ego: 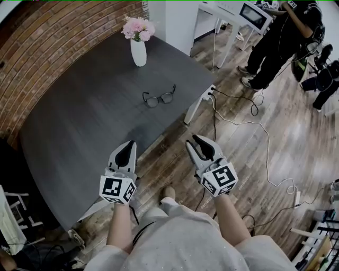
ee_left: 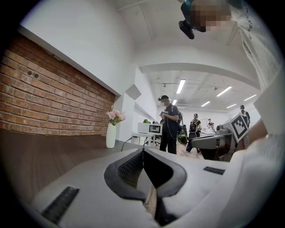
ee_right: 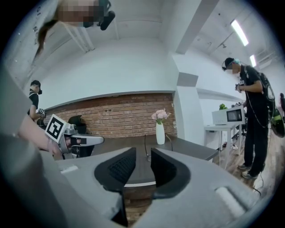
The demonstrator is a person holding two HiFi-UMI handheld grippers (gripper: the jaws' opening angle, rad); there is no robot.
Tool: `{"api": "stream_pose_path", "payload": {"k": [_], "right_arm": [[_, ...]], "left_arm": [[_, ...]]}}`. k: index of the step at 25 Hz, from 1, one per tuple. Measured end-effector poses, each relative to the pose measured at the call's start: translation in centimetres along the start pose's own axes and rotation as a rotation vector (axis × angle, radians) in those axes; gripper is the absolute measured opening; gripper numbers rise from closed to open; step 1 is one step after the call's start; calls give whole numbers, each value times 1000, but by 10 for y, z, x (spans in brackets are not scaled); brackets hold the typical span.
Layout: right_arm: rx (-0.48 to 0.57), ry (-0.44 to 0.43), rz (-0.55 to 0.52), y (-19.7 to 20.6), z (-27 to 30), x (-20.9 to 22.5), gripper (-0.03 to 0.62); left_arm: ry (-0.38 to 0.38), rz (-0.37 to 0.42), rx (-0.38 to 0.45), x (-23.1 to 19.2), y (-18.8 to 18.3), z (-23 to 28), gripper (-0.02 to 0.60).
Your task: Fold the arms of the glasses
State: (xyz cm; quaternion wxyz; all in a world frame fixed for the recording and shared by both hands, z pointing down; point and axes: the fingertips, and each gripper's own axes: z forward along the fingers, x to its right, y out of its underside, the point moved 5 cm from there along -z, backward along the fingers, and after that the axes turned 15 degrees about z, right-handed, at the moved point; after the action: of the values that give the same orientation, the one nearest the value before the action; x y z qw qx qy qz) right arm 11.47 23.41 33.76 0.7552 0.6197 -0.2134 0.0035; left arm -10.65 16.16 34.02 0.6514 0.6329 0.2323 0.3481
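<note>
The black-framed glasses (ego: 159, 97) lie with arms unfolded on the dark grey table (ego: 79, 116), lenses toward me. Both grippers hang level at the table's near edge, well short of the glasses. My left gripper (ego: 128, 144) is over the table edge; in its own view the left gripper (ee_left: 143, 151) has its pads closed together with nothing held. My right gripper (ego: 192, 140) is just off the table over the floor. In the right gripper view the right gripper (ee_right: 143, 151) stands open and empty, and the glasses (ee_right: 145, 147) show far off through the gap.
A white vase of pink flowers (ego: 139, 52) stands at the table's far end. A brick wall (ego: 47, 42) runs along the left. A person in black (ego: 275, 47) stands by a white table with a microwave (ego: 254, 16). Cables (ego: 254, 124) trail over the wooden floor.
</note>
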Motion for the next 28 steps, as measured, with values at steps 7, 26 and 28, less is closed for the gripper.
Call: {"api": "stream_pose_path", "payload": {"k": [7, 26, 28], "right_arm": [[-12, 4, 2, 2, 10, 8, 95], [-74, 28, 38, 2, 79, 51, 95], [-82, 31, 39, 1, 90, 57, 96]], "left_arm": [[21, -10, -25, -1, 11, 8, -2], [35, -14, -91, -51, 32, 82, -2], [45, -17, -104, -56, 37, 93, -2]]}}
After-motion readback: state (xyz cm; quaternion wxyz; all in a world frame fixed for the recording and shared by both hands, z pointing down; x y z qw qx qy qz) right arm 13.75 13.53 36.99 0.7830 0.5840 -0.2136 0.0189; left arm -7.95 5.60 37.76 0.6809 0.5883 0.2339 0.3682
